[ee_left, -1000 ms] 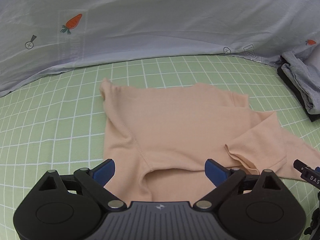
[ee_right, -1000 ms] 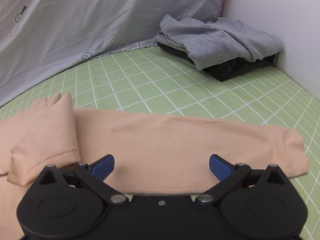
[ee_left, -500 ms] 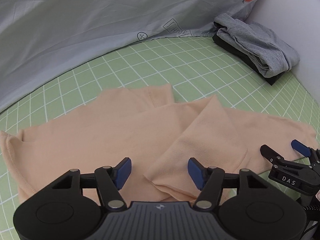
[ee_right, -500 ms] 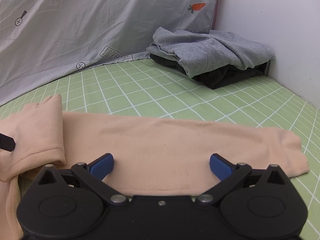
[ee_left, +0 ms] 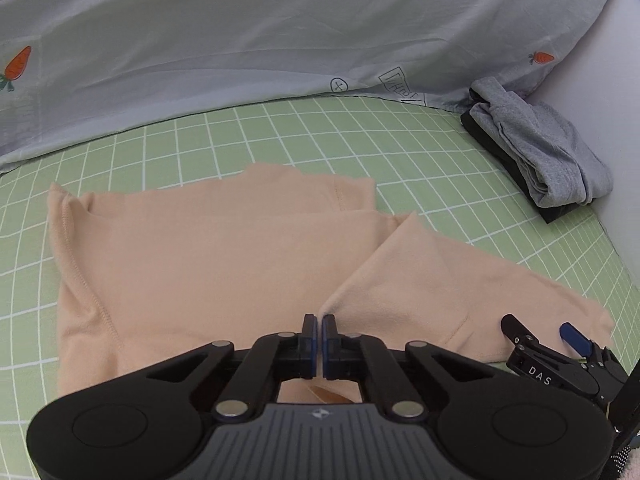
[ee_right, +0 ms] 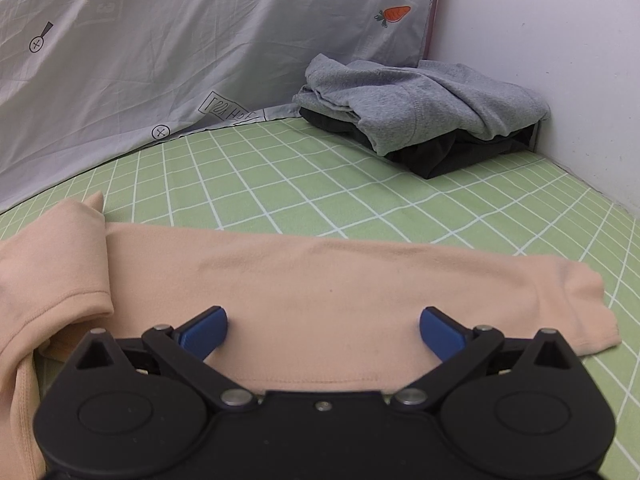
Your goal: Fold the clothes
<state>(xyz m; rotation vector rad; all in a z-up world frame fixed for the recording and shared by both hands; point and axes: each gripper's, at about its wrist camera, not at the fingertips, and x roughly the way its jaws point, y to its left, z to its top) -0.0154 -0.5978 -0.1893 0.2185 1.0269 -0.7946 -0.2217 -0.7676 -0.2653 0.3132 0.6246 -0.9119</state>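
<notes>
The peach shirt (ee_left: 208,264) lies flat on the bed (ee_left: 280,136), one sleeve folded inward; body folds remain. The left gripper (ee_left: 321,330) has its fingers together at the near sleeve edge; whether cloth is pinched cannot be told. The right gripper (ee_right: 323,330) has its fingers apart over the hem.

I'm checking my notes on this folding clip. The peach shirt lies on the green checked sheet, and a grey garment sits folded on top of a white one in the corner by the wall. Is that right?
Not quite. The garment under the grey garment is black, not white, as the right wrist view shows. The rest holds: the peach shirt lies on the green checked sheet, and the pile sits in the corner by the wall.
</notes>
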